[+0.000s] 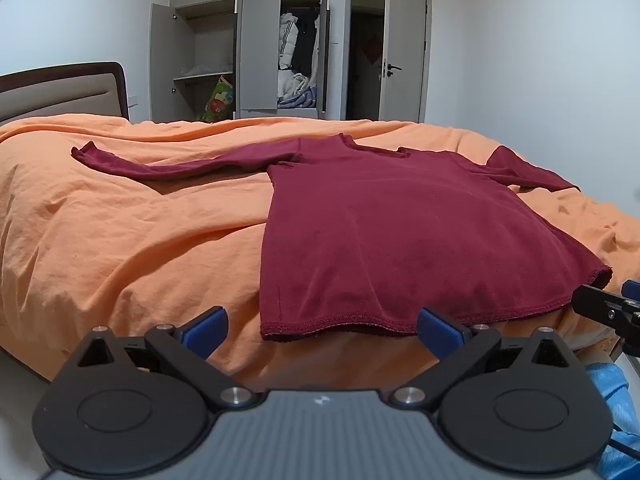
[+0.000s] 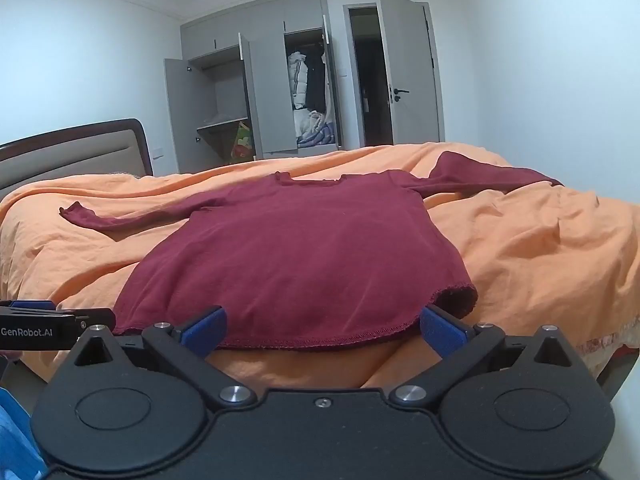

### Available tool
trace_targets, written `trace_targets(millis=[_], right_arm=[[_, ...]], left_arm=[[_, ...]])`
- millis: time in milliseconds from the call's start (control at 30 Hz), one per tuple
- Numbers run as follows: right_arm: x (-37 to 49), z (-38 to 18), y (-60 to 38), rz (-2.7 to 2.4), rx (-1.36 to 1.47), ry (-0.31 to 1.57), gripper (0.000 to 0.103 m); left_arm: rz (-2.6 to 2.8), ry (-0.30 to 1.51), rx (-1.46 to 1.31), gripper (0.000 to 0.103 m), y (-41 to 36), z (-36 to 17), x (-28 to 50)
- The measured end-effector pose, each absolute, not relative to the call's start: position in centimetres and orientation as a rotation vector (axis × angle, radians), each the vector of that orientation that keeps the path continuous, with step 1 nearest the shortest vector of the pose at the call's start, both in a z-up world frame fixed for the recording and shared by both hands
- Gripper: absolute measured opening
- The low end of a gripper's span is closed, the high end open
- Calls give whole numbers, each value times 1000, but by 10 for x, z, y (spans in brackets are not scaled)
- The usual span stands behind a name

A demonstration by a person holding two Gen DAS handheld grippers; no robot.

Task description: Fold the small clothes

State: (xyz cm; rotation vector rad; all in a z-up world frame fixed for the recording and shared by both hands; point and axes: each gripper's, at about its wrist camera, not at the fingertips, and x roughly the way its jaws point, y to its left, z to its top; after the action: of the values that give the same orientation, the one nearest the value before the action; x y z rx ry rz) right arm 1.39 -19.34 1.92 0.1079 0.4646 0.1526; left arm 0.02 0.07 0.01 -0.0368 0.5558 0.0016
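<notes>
A red shirt (image 1: 392, 232) lies flat on the bed (image 1: 120, 240), sleeves spread, hem at the near edge. The left gripper (image 1: 320, 330) and right gripper (image 2: 322, 330) hover before the hem, jaws wide apart, empty.

We see bed (image 1: 100, 240) covered by rumpled orange sheet (image 1: 140, 208), creased all over, draping over near edge. Padded headboard (image 1: 60, 92) with dark frame at left end. Directly on sheet we find one dark red long-sleeved shirt (image 1: 380, 232), spread flat, neck toward far side, hem at near edge, both sleeves stretched outward left and right. We note hem slightly overhanging sheet's front fold.
</notes>
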Motion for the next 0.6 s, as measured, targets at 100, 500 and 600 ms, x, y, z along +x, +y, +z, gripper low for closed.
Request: trace_targets(millis=[100, 500, 600], right_arm=[[14, 20, -192, 157, 99, 462, 103], [14, 17, -195, 144, 105, 468, 103], [15, 18, -195, 144, 105, 471, 103]], left_arm=[[-4, 557, -42, 103, 3, 0, 1], [3, 542, -24, 103, -1, 1, -3], [2, 541, -23, 103, -1, 2, -4]])
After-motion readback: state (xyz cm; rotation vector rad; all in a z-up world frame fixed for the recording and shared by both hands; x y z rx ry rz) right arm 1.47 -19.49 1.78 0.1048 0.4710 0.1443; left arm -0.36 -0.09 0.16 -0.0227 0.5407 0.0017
